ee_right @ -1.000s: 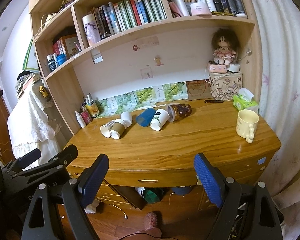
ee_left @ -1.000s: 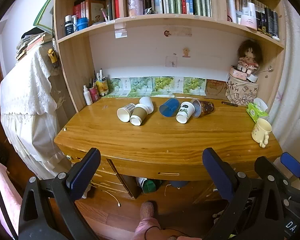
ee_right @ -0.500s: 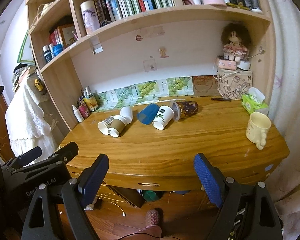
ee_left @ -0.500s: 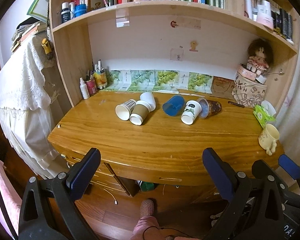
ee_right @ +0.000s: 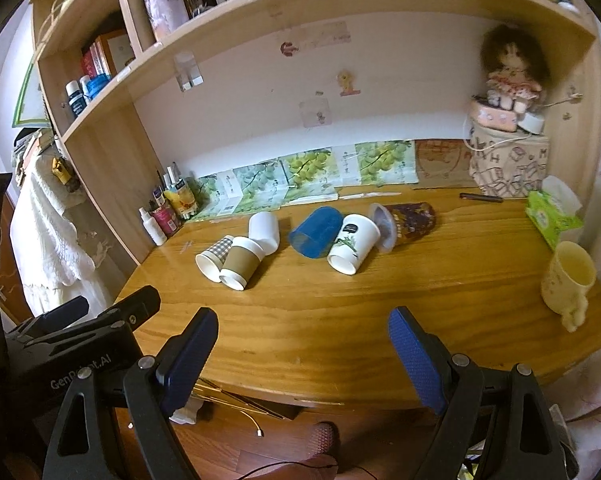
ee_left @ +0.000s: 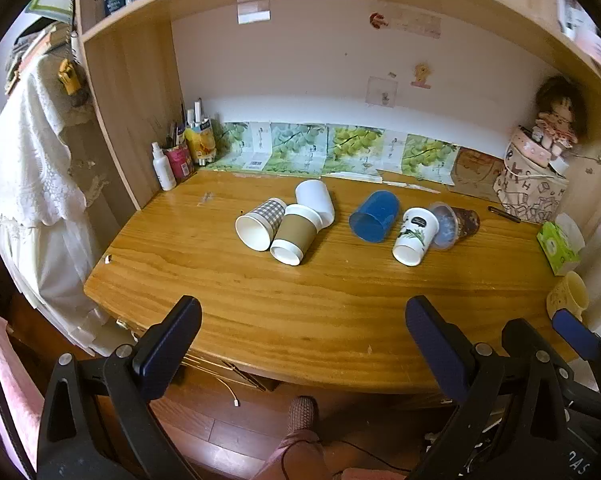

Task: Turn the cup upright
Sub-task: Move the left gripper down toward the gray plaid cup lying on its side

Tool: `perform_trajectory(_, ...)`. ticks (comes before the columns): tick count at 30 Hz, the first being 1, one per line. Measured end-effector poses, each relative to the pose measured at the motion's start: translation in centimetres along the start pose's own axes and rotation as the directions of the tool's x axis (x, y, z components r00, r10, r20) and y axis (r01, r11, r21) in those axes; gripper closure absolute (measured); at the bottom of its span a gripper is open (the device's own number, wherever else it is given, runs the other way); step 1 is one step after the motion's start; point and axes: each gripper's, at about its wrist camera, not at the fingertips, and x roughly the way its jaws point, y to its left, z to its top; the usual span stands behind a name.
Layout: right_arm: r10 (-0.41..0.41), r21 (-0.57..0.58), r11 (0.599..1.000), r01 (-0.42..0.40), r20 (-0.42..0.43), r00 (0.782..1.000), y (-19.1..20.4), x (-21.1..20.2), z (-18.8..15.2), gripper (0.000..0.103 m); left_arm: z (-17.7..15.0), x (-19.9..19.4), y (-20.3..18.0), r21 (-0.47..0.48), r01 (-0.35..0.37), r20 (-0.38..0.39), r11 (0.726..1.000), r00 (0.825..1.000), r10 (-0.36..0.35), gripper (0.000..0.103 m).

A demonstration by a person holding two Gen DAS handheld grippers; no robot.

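1. Bench [ee_left: 300,300]: six cups lying on their sides mid-surface, among them a blue cup [ee_left: 374,216] and a checked cup [ee_left: 260,226].
2. Left gripper [ee_left: 302,334]: jaws wide apart, empty, at bench's near edge.
3. Right gripper [ee_right: 302,344]: same.
4. Yellow mug [ee_right: 566,280]: upright, bench's right end.

Wooden desk [ee_left: 300,312] with toppled cups [ee_left: 292,226]

Left gripper [ee_left: 303,330]: black plastic frame, two angled fingers [ee_left: 171,340] faced with dark blue pads, a silver screw at each joint. Right gripper [ee_right: 303,338]: same build, blue textured pads [ee_right: 412,354], silver screws along black arms. White lettering "GenRobot.AI" on the black body [ee_right: 80,374] seen in the right wrist view. Person: pink sleeve [ee_left: 8,380] at the left edge, pink knit slipper [ee_left: 302,414] below.
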Motion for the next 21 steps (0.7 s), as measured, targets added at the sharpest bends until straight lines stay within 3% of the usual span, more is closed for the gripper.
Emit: perform_trajectory(21, 0.011, 0.014, 1.000, -0.009, -0.114, 0.993, 3.8, 10.2, 6.2, 0.015, 7.3, 10.9, 3.9, 0.007, 0.073, -0.188, 0.997, 0.980, -0.070, 0.001)
